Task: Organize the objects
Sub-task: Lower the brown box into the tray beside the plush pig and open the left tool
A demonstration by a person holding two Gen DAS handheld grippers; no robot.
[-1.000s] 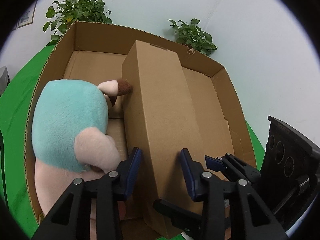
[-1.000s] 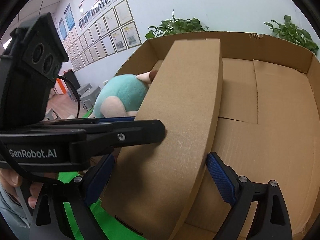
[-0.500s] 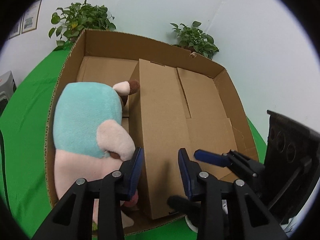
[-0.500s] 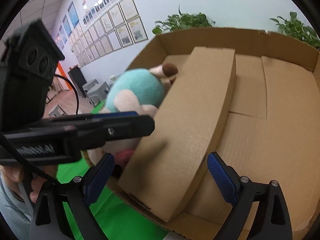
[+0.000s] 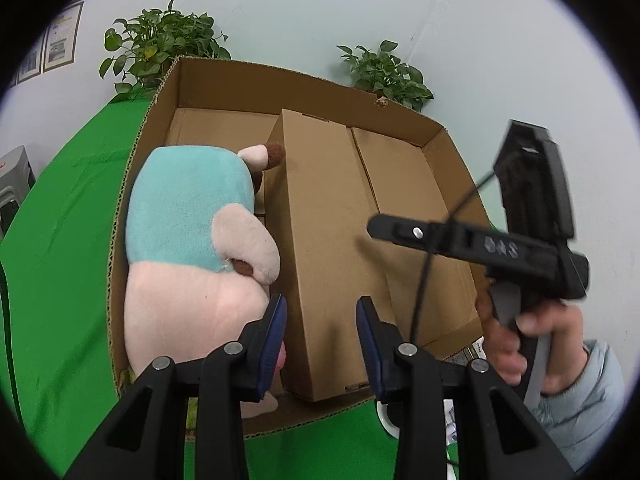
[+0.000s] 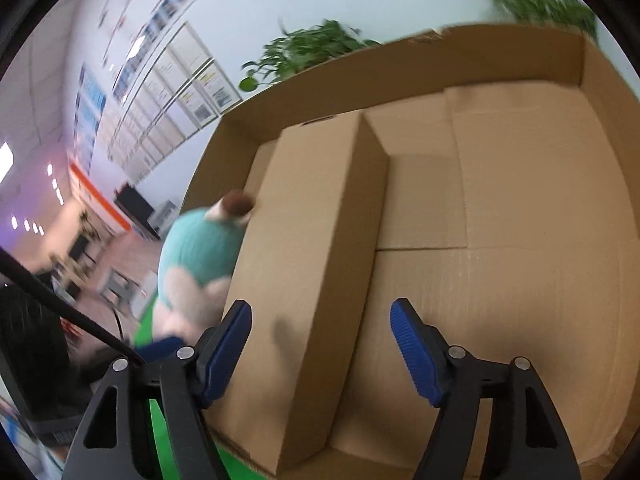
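Open cardboard box (image 5: 436, 136), long carton (image 5: 320, 216) inside, plush toy (image 5: 192, 240) beside it

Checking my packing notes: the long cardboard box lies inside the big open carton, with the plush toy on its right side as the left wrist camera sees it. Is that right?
Not quite. In the left wrist view the plush toy lies on the left side of the long cardboard box, not the right. The rest holds: both are inside the big open carton.
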